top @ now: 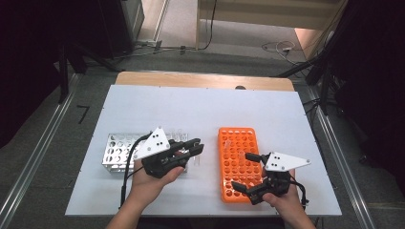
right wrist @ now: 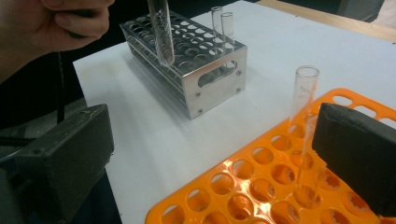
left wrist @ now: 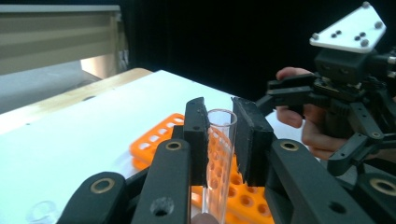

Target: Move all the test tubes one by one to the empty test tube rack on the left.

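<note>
My left gripper [top: 193,149] is shut on a clear glass test tube [left wrist: 219,158], gripped just below its open rim. In the right gripper view that tube [right wrist: 161,32] hangs upright above the near end of the silver metal rack [right wrist: 205,60]. The rack [top: 117,152] sits on the table's left half. My right gripper [top: 244,171] stands open over the near end of the orange rack [top: 239,138], nothing pressed between its wide-apart jaws. One clear tube [right wrist: 303,93] stands upright in the orange rack [right wrist: 224,186], just inside the right-hand jaw.
Two more clear tubes [right wrist: 222,23] stand in the far corner of the metal rack. The racks sit side by side on a white board [top: 200,109] with bare surface beyond them. A wooden table edge [top: 205,80] lies at the back.
</note>
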